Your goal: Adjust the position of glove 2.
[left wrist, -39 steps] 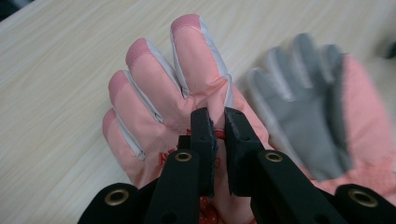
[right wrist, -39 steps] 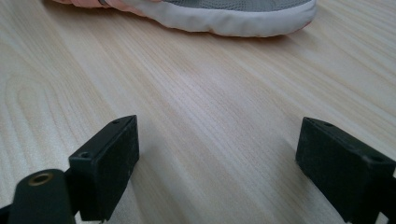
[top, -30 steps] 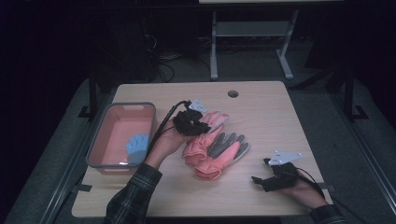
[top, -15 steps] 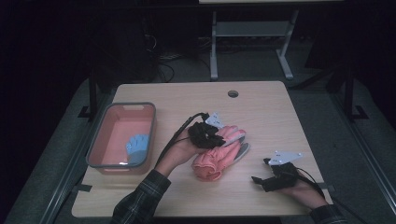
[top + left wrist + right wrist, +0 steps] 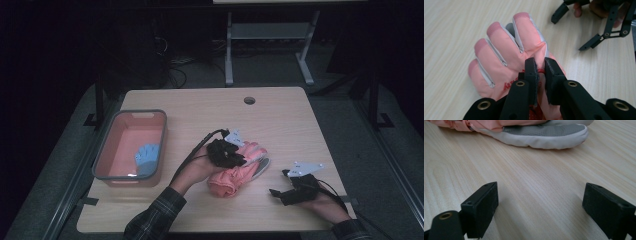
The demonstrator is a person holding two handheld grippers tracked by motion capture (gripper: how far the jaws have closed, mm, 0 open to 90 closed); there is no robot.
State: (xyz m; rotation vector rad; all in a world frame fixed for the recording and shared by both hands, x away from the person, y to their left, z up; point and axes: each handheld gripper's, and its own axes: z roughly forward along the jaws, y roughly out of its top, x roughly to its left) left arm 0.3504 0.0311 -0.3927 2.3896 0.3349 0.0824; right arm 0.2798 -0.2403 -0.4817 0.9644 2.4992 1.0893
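A pink glove (image 5: 239,175) lies bunched on the wooden table (image 5: 280,120), over a second glove whose grey palm (image 5: 544,130) faces up. My left gripper (image 5: 244,161) rests on top of it. In the left gripper view the jaws (image 5: 540,63) pinch a fold of the pink glove (image 5: 506,47) near the base of its fingers; they have just been opening slightly, with the fold still between them. My right gripper (image 5: 278,182) lies open on the table to the right of the gloves, holding nothing (image 5: 540,202).
A pink bin (image 5: 129,114) stands at the table's left with a light blue glove (image 5: 147,157) inside. A round cable hole (image 5: 249,100) sits near the far edge. Cables trail from both grippers.
My left gripper has carried the pink glove rightward and down onto the grey-palmed glove. The right gripper has stayed where it was.
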